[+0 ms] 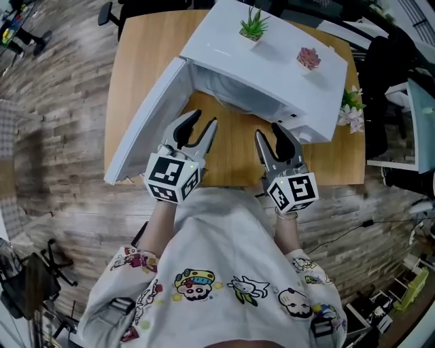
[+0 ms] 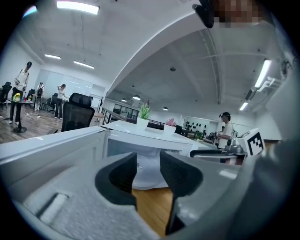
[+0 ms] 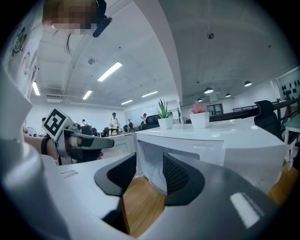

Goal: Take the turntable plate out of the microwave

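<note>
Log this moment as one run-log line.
microwave: door open | left tongs: open, empty | right tongs: open, empty | both facing microwave front

The white box-shaped microwave [image 1: 272, 61] stands on the wooden counter [image 1: 234, 153], its door [image 1: 146, 129] swung wide open, with a pale rounded plate [image 1: 232, 95] dimly visible inside.

White microwave [image 1: 272, 64] on wooden table [image 1: 143, 47], door [image 1: 146, 122] swung out leftward; left gripper [image 1: 205, 117] and right gripper [image 1: 267, 129], jaws apart, near its mouth.

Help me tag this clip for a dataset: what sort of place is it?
Likely an open-plan office: a black office chair, ceiling strip lights, and a white microwave on a wooden table.
</note>
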`<state>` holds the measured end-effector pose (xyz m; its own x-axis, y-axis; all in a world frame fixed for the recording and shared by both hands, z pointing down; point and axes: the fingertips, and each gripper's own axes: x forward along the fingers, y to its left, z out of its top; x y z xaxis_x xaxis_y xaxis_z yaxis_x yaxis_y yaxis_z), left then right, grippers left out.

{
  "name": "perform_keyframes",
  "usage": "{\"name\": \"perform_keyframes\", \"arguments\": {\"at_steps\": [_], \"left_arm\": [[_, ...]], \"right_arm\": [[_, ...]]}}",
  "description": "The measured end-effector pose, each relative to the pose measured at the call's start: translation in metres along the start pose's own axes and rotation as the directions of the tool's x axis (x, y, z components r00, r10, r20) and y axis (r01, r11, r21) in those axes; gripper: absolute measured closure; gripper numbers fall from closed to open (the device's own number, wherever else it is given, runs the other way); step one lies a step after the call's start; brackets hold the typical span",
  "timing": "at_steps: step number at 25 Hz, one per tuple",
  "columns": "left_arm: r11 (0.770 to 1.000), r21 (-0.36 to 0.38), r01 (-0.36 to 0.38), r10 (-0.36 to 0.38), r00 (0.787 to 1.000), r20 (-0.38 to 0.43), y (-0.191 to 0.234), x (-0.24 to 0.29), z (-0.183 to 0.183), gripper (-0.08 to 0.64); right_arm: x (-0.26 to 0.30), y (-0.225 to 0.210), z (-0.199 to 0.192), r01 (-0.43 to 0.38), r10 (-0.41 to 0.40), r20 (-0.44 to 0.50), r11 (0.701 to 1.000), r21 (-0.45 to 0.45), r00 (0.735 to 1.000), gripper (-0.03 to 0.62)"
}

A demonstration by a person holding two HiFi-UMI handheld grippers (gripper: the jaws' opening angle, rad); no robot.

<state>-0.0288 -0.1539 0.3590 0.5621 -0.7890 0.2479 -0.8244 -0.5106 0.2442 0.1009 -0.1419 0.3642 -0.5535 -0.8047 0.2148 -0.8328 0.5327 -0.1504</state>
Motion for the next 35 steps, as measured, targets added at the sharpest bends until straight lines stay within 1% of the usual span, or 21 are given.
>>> {"name": "perform_keyframes", "arguments": {"at_steps": [5,14,17,25,30,35], "left_arm": [[1.000,-0.016,-0.019,0.019,1.000,0.000,0.003,0.008,0.000,0.411],[0.999,-0.047,0.015,-0.016,1.000,-0.027,0.005,0.024,-0.004,0.411],[0.998,-0.063,0.019,-0.022,0.999,-0.042,0.007,0.030,-0.011,0.411],[0.996,-0.094,0.003,-0.011,0.996,-0.094,0.021,0.035,-0.035,0.411],[0.991,-0.134,-0.005,-0.010,0.993,-0.117,0.027,0.036,-0.050,0.411],[0.974,-0.227,0.010,-0.037,0.992,-0.117,0.026,0.045,-0.064,0.411]], "right_arm": [[0.008,-0.003,0.001,-0.033,0.033,-0.012,0.999,-0.010,0.999,0.420],[0.013,-0.005,0.000,-0.007,0.007,-0.021,1.000,0.001,1.000,0.423],[0.015,-0.006,-0.003,-0.002,0.002,-0.030,1.000,0.002,1.000,0.423],[0.019,-0.007,-0.018,0.006,-0.004,-0.056,1.000,0.023,0.998,0.428],[0.022,-0.002,-0.030,-0.008,0.011,-0.086,0.999,0.032,0.996,0.430],[0.022,-0.003,-0.041,-0.004,0.008,-0.106,0.999,0.046,0.994,0.431]]}}
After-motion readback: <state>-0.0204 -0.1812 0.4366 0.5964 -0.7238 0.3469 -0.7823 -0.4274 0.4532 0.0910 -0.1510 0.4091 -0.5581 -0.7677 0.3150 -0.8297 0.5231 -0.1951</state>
